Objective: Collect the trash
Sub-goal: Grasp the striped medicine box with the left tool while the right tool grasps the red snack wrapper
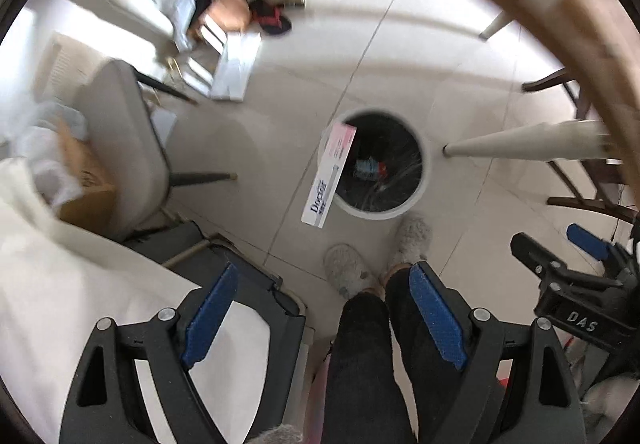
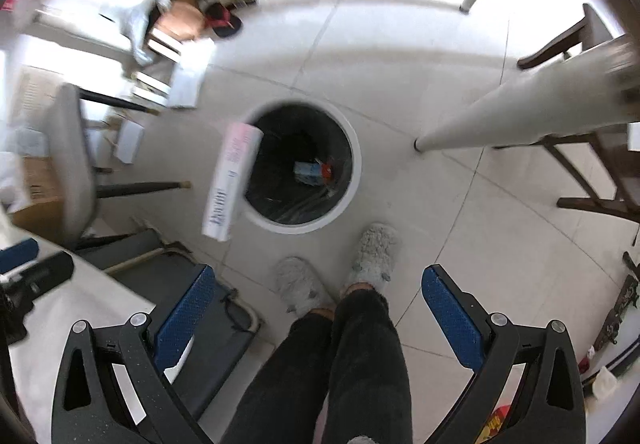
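Observation:
A round white trash bin with a black liner stands on the tiled floor below both grippers. A long white and pink box is in mid-air over the bin's left rim, touching neither gripper. A small blue and red item lies in the bin. My left gripper is open and empty. My right gripper is open and empty; it also shows at the right of the left wrist view.
The person's legs and grey slippers stand just in front of the bin. A grey chair is to the left, white table legs to the right. Boxes and clutter lie at the back.

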Demonstrator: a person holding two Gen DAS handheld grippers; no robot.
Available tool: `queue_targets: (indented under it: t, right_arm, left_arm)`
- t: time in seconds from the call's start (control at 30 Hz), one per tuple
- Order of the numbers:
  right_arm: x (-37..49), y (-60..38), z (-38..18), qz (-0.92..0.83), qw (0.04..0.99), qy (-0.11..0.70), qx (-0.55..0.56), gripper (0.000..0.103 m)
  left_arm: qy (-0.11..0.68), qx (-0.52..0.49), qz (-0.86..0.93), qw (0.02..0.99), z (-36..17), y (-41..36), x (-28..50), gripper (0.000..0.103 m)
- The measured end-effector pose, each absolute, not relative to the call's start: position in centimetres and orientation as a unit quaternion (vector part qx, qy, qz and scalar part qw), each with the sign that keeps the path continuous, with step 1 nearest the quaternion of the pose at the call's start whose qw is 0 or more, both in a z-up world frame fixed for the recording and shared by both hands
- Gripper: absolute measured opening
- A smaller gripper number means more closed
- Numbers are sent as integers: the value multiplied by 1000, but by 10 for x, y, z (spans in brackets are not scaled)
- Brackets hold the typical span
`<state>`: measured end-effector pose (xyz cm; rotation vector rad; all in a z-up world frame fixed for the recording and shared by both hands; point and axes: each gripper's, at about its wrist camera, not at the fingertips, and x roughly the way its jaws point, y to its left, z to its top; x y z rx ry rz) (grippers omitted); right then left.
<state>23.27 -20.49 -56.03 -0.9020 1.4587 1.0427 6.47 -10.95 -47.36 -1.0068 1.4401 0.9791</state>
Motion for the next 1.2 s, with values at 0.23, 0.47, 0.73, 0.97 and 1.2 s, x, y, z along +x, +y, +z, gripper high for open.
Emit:
queue_targets:
  t: [0.23, 0.47, 0.73, 0.97, 1.2]
  right_arm:
    - [240, -212, -392, 470, 574, 580, -334, 103]
    - [269, -203, -285, 487, 608, 567, -266, 103]
    - [342, -153, -238, 470, 637, 573, -213, 103]
    - [416, -52, -262, 458, 630, 577, -248, 103]
    - [481, 77, -324, 451, 613, 567, -315, 103]
  left_arm:
    - [560, -390, 423, 596, -350, -116, 81, 88]
    - [512, -361, 445, 639, -272, -79, 106, 88]
    - [455, -370, 490, 645, -238, 8, 138, 102]
    - [405, -545, 498, 539, -304, 122, 168, 102]
    - [356, -667, 509, 412, -397, 215, 197, 101]
